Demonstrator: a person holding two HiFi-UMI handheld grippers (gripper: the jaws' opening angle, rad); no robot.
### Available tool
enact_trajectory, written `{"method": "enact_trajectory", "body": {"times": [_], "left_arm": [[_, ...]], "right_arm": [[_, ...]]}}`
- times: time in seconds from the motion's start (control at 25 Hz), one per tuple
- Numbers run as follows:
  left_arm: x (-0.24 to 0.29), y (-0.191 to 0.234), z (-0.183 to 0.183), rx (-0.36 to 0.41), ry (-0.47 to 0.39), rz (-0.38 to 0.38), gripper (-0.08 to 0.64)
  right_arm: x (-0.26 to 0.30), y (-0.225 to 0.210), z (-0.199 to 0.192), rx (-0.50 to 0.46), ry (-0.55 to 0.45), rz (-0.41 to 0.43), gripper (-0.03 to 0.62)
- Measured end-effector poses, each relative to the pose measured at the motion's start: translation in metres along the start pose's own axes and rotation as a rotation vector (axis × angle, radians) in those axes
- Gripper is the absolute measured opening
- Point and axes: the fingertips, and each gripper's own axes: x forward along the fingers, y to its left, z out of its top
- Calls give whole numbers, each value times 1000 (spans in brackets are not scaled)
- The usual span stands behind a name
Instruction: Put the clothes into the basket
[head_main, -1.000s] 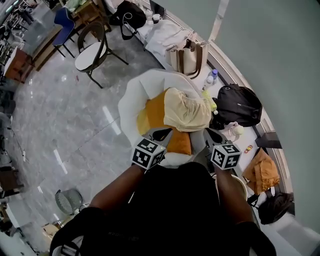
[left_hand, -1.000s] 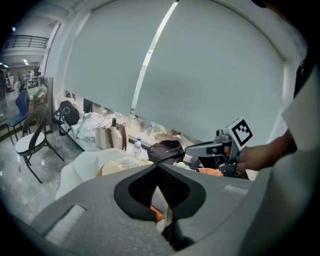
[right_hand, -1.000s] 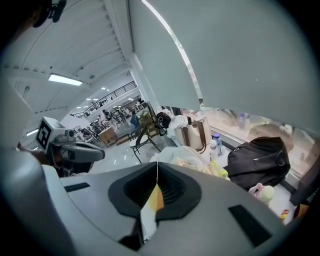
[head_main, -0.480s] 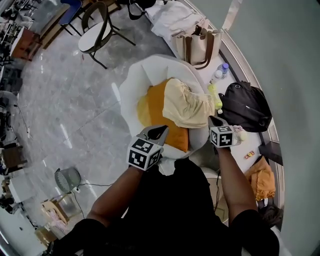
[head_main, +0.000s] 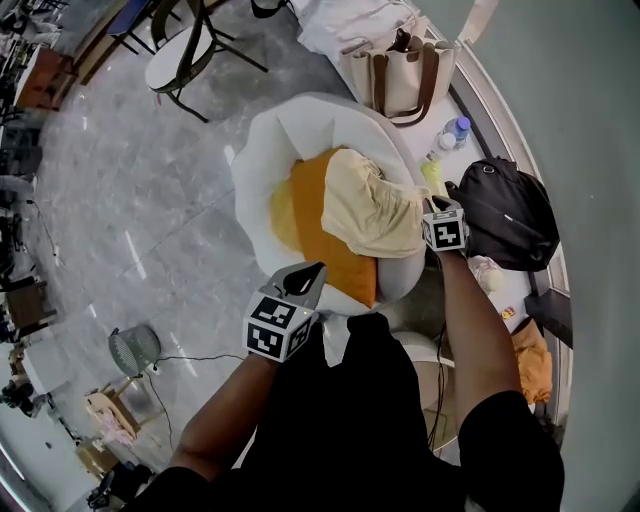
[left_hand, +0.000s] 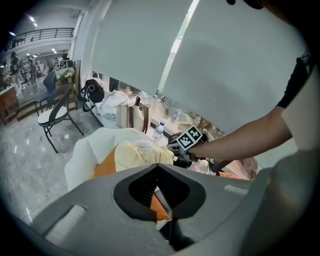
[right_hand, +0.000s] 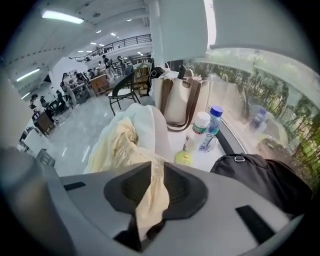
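A white fabric basket (head_main: 262, 140) stands on the floor with an orange cloth (head_main: 320, 230) and a pale yellow cloth (head_main: 365, 210) heaped in it. My right gripper (head_main: 426, 207) is at the basket's right rim. Its jaws are opening, and a fold of the pale yellow cloth (right_hand: 120, 147) still runs between its tips (right_hand: 157, 167). My left gripper (head_main: 312, 272) hangs over the basket's near rim beside the orange cloth's edge. Its tips (left_hand: 157, 167) meet, and orange cloth shows through the hollow behind them.
A beige tote bag (head_main: 400, 70), water bottles (head_main: 448, 135) and a black backpack (head_main: 510, 215) line the ledge right of the basket. A chair (head_main: 185, 50) stands at the far left, a small wire bin (head_main: 133, 348) on the floor at the near left.
Both grippers have come down toward the basket. The right one has swung out to the basket's right rim with the yellow cloth, and the left one has sunk at the near rim.
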Motion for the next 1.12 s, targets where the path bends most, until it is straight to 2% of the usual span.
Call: {"method": "enact_trajectory", "body": {"times": [0.04, 0.24, 0.4, 0.48, 0.64, 0.84, 1.12], "left_arm": [[1, 3, -2, -7, 2, 4, 0], [7, 10, -13, -32, 23, 6, 1], [9, 14, -24, -55, 34, 8, 0], [10, 14, -30, -69, 37, 5, 0], [6, 13, -39, -74, 47, -9, 0], [-4, 17, -30, -98, 7, -36, 0], [-35, 22, -16, -51, -48, -60, 0]], "right_arm": [[8, -4, 0, 5, 10, -4, 97], [35, -15, -7, 34, 69, 5, 163], [47, -11, -11, 20, 95, 32, 179], [50, -9, -12, 29, 102, 48, 166], [44, -1, -12, 41, 112, 63, 65], [17, 7, -6, 62, 79, 32, 51], [-42, 44, 10, 77, -2, 26, 46]]}}
